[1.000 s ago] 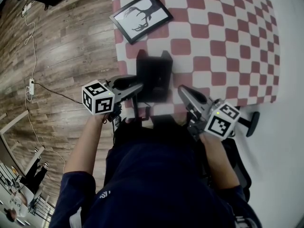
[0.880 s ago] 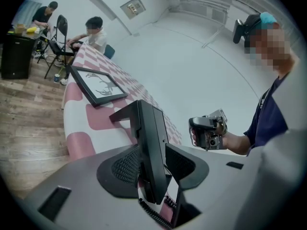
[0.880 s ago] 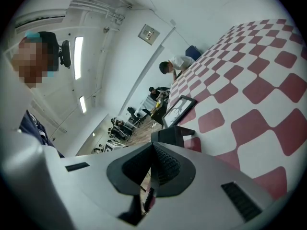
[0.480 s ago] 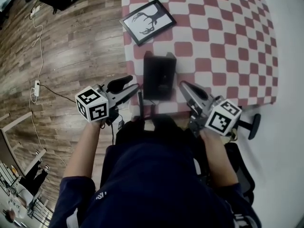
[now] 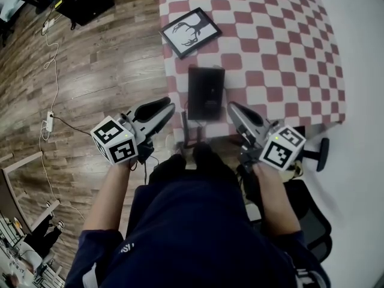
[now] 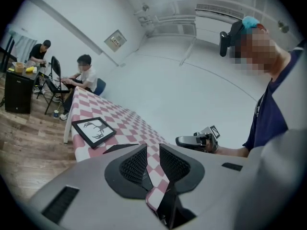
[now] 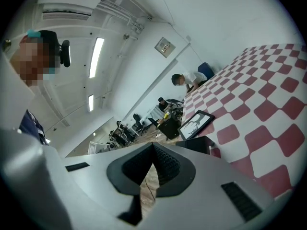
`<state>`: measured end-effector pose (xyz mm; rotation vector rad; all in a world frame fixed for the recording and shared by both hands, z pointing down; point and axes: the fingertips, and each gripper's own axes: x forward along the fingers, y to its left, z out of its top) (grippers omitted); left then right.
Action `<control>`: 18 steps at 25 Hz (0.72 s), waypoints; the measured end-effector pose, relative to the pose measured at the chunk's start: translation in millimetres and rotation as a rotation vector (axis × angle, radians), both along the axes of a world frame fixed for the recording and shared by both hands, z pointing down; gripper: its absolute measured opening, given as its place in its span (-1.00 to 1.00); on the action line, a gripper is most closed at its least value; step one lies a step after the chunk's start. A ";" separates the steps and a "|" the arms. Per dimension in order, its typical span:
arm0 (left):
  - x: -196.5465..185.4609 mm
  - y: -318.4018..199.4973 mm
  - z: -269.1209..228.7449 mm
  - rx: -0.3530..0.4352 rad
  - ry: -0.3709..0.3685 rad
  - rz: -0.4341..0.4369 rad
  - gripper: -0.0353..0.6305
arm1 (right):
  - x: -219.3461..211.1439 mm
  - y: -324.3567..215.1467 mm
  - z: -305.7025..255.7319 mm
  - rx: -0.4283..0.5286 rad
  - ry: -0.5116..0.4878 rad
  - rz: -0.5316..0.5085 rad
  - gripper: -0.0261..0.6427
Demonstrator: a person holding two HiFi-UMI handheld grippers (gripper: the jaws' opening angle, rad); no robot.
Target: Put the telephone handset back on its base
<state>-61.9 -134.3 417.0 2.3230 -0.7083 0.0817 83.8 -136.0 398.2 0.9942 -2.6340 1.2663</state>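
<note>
The black telephone (image 5: 206,93) lies on the red-and-white checked table (image 5: 282,47), close to its near edge; I cannot tell the handset from the base. My left gripper (image 5: 170,107) hovers just left of it, off the table's corner. Its jaws are closing, and only the cloth shows through the gap between them (image 6: 152,151). My right gripper (image 5: 231,107) hangs just right of the telephone at the near edge. Its pads meet at the tips (image 7: 152,146) on nothing. The telephone's dark corner (image 7: 197,144) shows behind them.
A framed deer silhouette picture (image 5: 191,31) lies on the table's far left. Wood floor with a cable and power strip (image 5: 49,122) lies to the left. A chair base (image 5: 321,153) stands to the right. People sit at the table's far end (image 6: 82,75).
Both grippers have drawn back a little from the telephone, the left one down and to the left. The telephone has not moved on the table.
</note>
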 end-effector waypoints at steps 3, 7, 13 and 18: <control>-2.7 12.4 -11.0 0.028 0.005 0.016 -0.62 | -5.4 12.0 -11.4 0.036 0.013 -0.004 -0.87; -8.1 30.0 -25.1 0.063 0.010 0.032 -0.66 | -16.7 28.8 -29.1 0.091 0.021 -0.010 -0.87; -14.0 53.5 -49.1 0.129 0.011 0.055 -0.72 | -40.3 54.3 -49.4 0.169 0.063 -0.057 -0.87; -9.7 75.0 -65.8 0.192 -0.003 0.104 -0.75 | -55.8 72.7 -61.0 0.227 0.095 -0.095 -0.87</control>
